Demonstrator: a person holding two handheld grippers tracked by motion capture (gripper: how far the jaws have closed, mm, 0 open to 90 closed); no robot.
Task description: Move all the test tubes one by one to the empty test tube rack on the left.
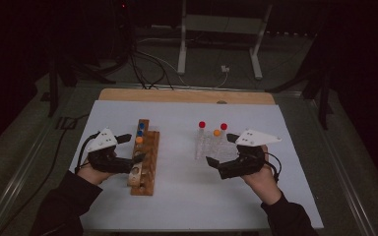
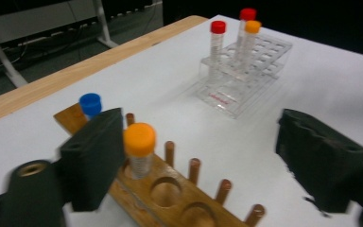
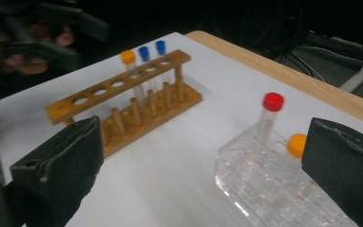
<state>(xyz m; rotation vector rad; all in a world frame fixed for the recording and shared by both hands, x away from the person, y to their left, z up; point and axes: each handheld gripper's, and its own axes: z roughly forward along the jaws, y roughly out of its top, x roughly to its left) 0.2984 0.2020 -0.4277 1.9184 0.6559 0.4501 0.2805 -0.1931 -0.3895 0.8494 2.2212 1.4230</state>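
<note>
A wooden rack (image 1: 150,162) stands left of centre on the white table. It holds two blue-capped tubes (image 1: 140,129) and an orange-capped tube (image 1: 139,140) at its far end. My left gripper (image 1: 132,148) is open at the rack. In the left gripper view the orange-capped tube (image 2: 139,146) stands in its hole just inside the left jaw of the left gripper (image 2: 208,161), untouched by the far-off other jaw. My right gripper (image 1: 221,149) is open beside the clear rack (image 1: 209,150), which holds two red-capped tubes (image 1: 202,125) and an orange-capped one (image 1: 216,132).
The wooden rack (image 2: 170,198) has several vacant holes and a row of pegs on its near side. The clear rack (image 3: 264,189) lies between the right gripper's (image 3: 203,165) jaws. A wooden strip (image 1: 187,96) edges the table's far side.
</note>
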